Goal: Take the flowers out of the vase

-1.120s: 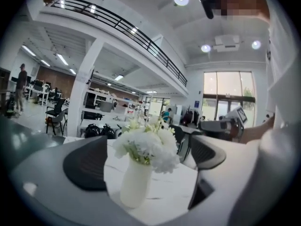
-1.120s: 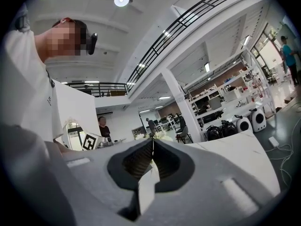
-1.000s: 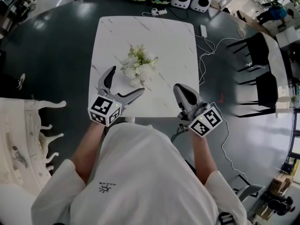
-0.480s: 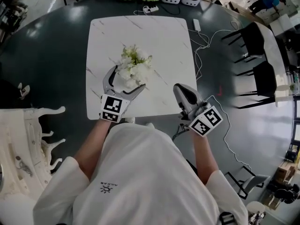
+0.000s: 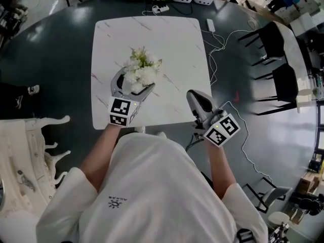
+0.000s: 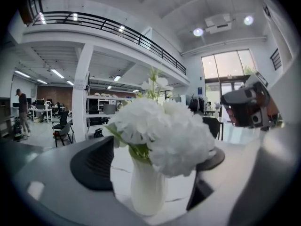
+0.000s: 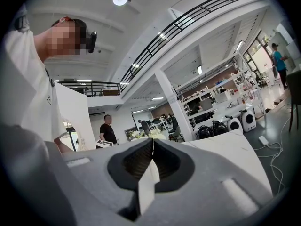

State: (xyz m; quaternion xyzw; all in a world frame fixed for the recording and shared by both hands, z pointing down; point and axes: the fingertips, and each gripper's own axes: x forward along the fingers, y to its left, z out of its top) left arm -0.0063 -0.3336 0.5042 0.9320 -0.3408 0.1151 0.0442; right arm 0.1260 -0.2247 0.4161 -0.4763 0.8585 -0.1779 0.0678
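A bunch of white blossoms with green leaves (image 5: 142,71) stands upright in a slim white ceramic vase (image 6: 147,192), a little toward 9 o'clock of the middle of the square white marble-patterned table (image 5: 172,39). The flowers are not yet out of the vase.

The left gripper (image 5: 134,81) reaches in from about 7 o'clock of the bunch. Its jaws are spread wide and closing, with the vase and the lower blossoms between them. The dark ribbed pads (image 6: 94,164) stand clear of the vase on the left side (on the right, the other pad sits just under the blossoms, and I cannot tell whether it brushes them).

The right gripper (image 5: 196,99) hovers over the table's near edge at about 4 o'clock of the flowers, well apart from them. Its jaws are pressed together with nothing between them.
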